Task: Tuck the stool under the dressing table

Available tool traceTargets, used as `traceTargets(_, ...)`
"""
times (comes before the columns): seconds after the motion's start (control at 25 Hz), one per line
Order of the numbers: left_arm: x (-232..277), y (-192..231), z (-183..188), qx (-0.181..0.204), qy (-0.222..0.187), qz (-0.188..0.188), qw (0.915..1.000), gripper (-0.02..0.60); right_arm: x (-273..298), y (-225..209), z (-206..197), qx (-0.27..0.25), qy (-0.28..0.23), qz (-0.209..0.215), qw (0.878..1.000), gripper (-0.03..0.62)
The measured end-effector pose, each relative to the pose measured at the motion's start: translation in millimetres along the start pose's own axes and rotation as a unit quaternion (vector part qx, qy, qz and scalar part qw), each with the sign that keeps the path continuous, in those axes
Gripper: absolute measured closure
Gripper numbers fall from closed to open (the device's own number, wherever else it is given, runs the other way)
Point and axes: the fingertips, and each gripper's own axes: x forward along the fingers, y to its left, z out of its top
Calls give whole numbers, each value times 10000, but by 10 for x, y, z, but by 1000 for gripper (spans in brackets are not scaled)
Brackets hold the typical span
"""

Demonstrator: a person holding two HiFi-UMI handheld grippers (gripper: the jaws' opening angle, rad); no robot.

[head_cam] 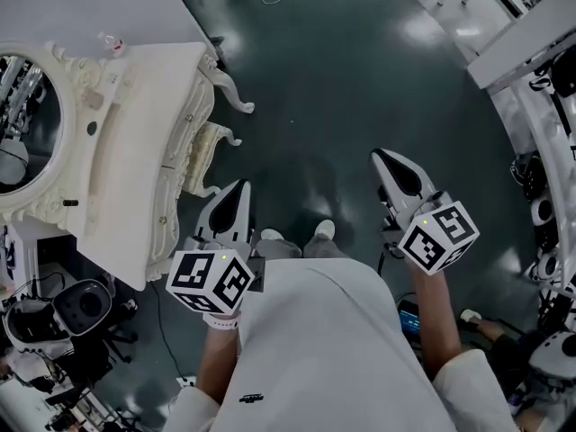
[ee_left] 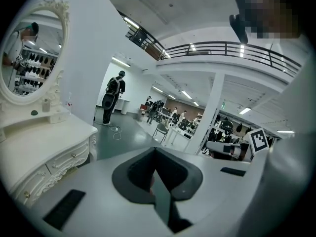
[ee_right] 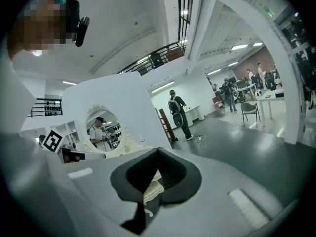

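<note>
The white carved dressing table (head_cam: pixel 135 151) with its oval mirror (head_cam: pixel 27 124) stands at the left of the head view. The cream stool (head_cam: pixel 205 156) sits tucked under its right edge, and only its carved side and a curled leg show. My left gripper (head_cam: pixel 241 185) hovers just right of the stool, apart from it, jaws together and empty. My right gripper (head_cam: pixel 378 155) hangs over the bare floor further right, shut and empty. The left gripper view shows the table's drawers (ee_left: pixel 44 154) and the mirror (ee_left: pixel 29 53) to the left of its closed jaws.
Dark green floor (head_cam: pixel 342 88) spreads ahead of my feet (head_cam: pixel 297 237). Black equipment and cables (head_cam: pixel 76 309) crowd the lower left, and white desks (head_cam: pixel 526 30) and machines line the right. A person with a backpack (ee_left: pixel 112 100) stands far off.
</note>
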Motion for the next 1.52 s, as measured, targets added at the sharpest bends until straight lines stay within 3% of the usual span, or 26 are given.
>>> traceTargets(0.6,9,-313,291,213,-499,-198,9983,580,-705,-8,529,-925,-626,-499,9925,583)
traceTargets(0.96,46,-457,395,342,-517,-368,9974,580,-804,38,732,-1338,-893,-514,9856,583)
traceTargets(1.52,57,-541,322,337,-386,-520,9973,580,-847,126,637,-1485,-742,-576,9844,583)
